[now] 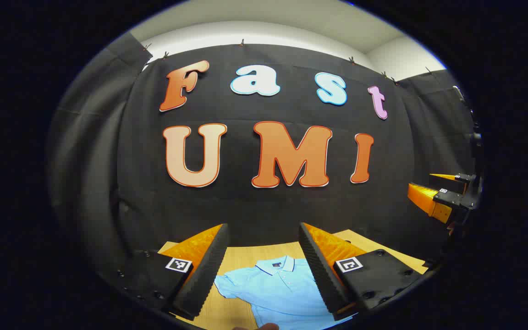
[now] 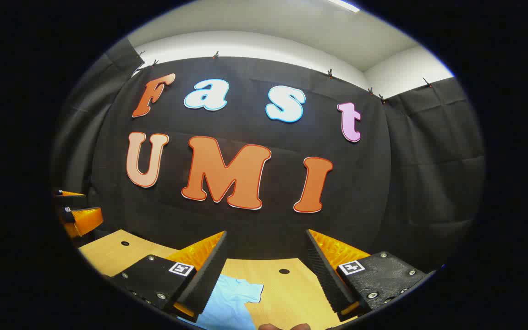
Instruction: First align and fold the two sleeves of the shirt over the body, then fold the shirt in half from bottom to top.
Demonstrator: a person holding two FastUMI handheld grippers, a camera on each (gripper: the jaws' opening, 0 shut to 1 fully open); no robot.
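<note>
Both cameras ride high above the table [image 2: 264,270], facing the wall; each looks past its own fingers, sharing the shirt [image 1: 275,286] below.

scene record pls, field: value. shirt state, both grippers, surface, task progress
shirt: light blue polo shirt, lying flat on the table, collar toward the booth wall, sleeves spread out
sleeve: one sleeve lies out to the side, unfolded
left gripper: left gripper open, held above the shirt, holding nothing
right gripper: right gripper open, above the table near the sleeve, holding nothing
surface: wooden table with small round holes
progress: no fold made yet
</note>
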